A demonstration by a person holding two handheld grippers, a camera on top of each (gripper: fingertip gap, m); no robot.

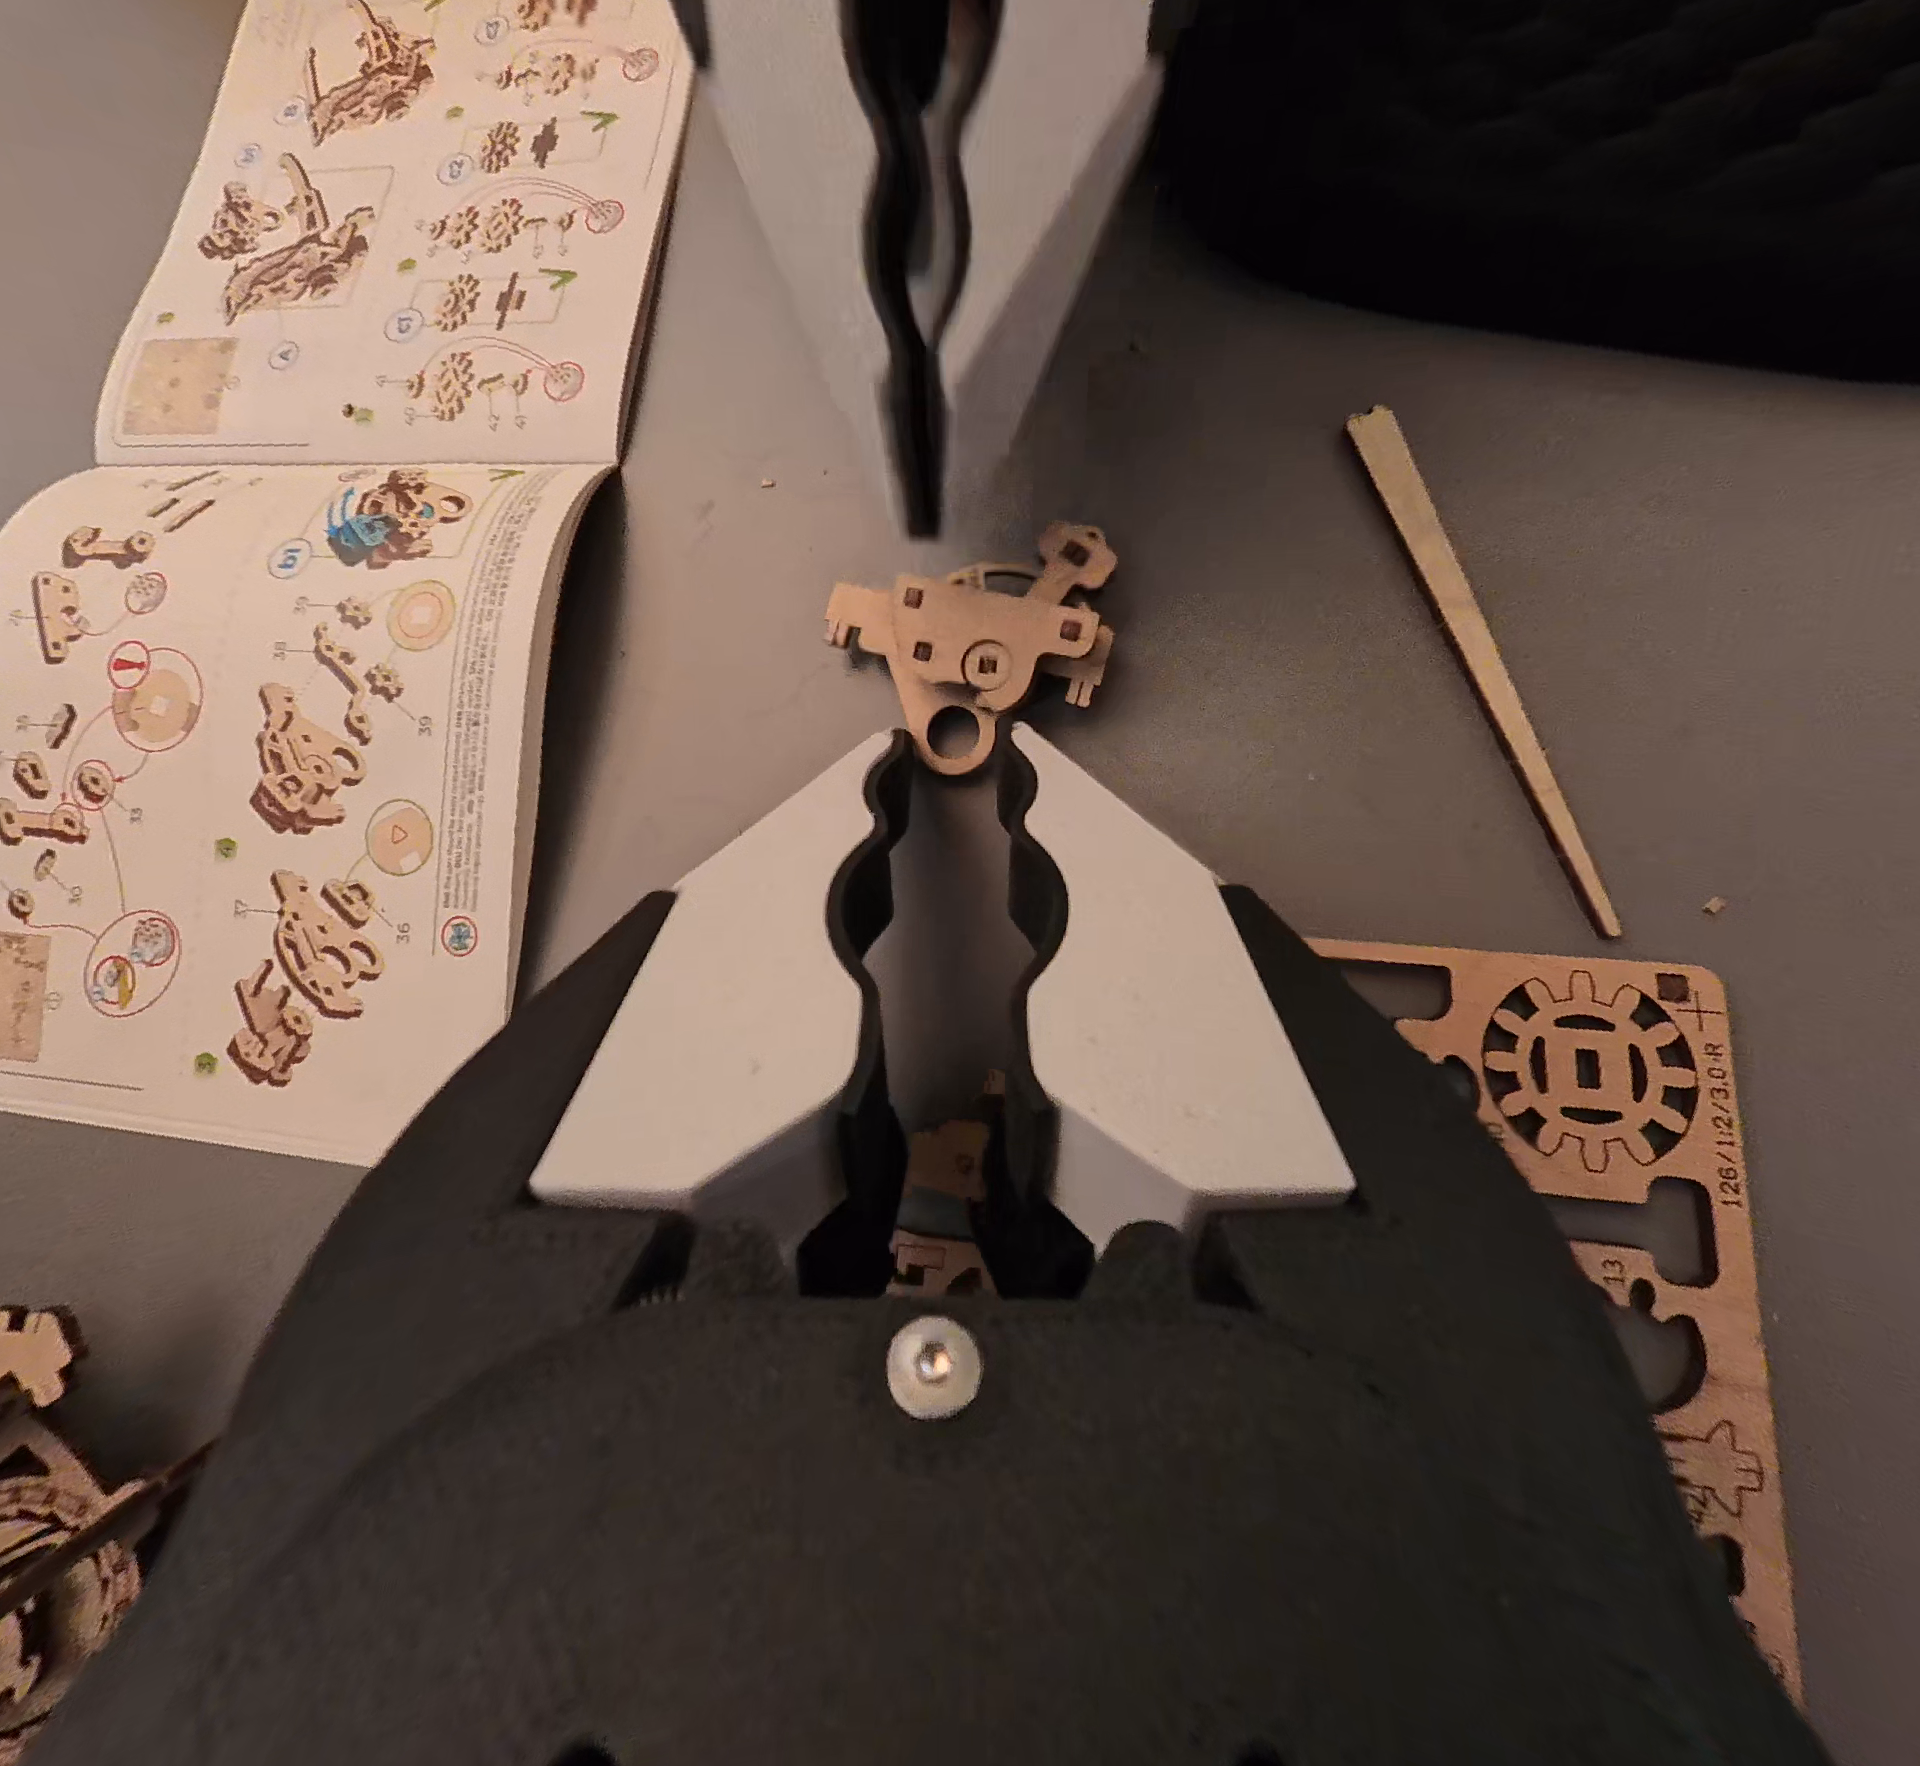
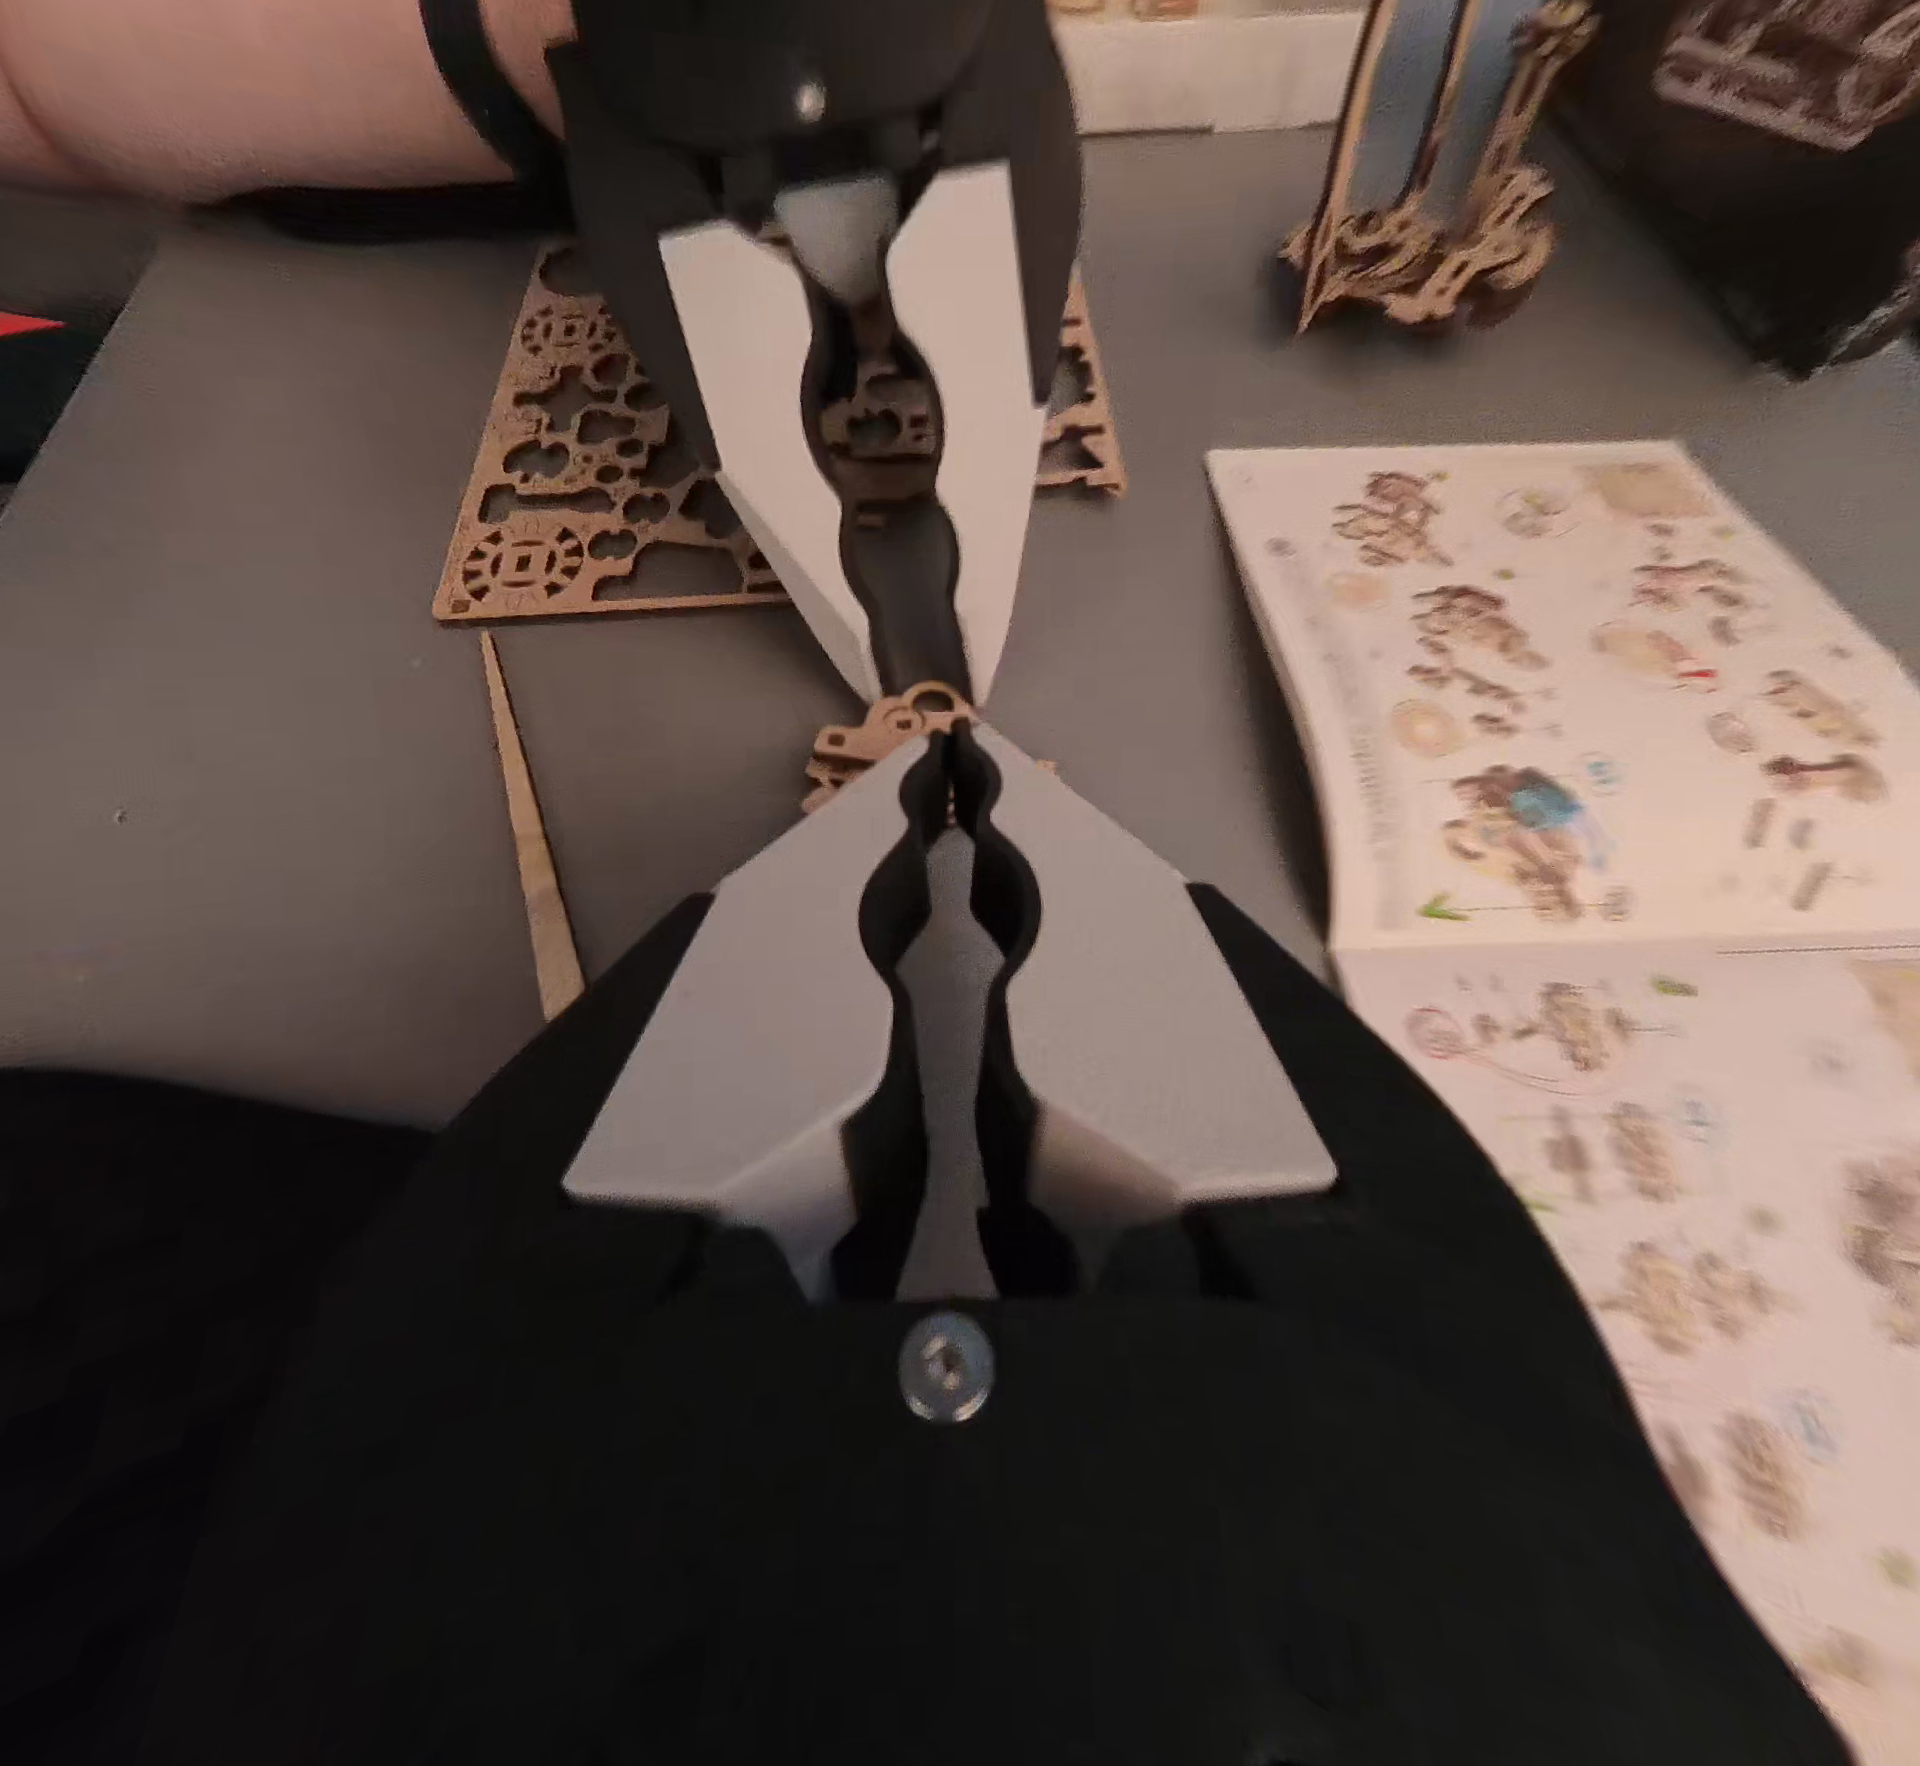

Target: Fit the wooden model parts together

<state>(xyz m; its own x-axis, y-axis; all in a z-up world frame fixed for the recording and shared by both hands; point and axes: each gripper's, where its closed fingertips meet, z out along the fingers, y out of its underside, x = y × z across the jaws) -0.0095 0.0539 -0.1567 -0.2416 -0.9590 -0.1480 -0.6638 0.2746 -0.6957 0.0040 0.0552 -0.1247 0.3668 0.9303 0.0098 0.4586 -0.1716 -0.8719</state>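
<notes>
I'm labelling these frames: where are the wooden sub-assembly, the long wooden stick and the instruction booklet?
wooden sub-assembly (image 1: 971, 641), left wrist view, on its flat central plate.
long wooden stick (image 1: 1481, 667), left wrist view, mid-length of the taper.
instruction booklet (image 1: 312, 760), left wrist view, on the lower open page.

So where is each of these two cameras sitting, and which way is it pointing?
Left wrist view: sits on the left tongs, looking forward along them and down at the grey table; they pinch a small wooden part, with the right tongs opposite.
Right wrist view: sits on the right tongs, facing the other way; the left tongs and the person's hand show beyond.
Both share: the wooden part, the open booklet and the cut-out wooden sheet.
</notes>
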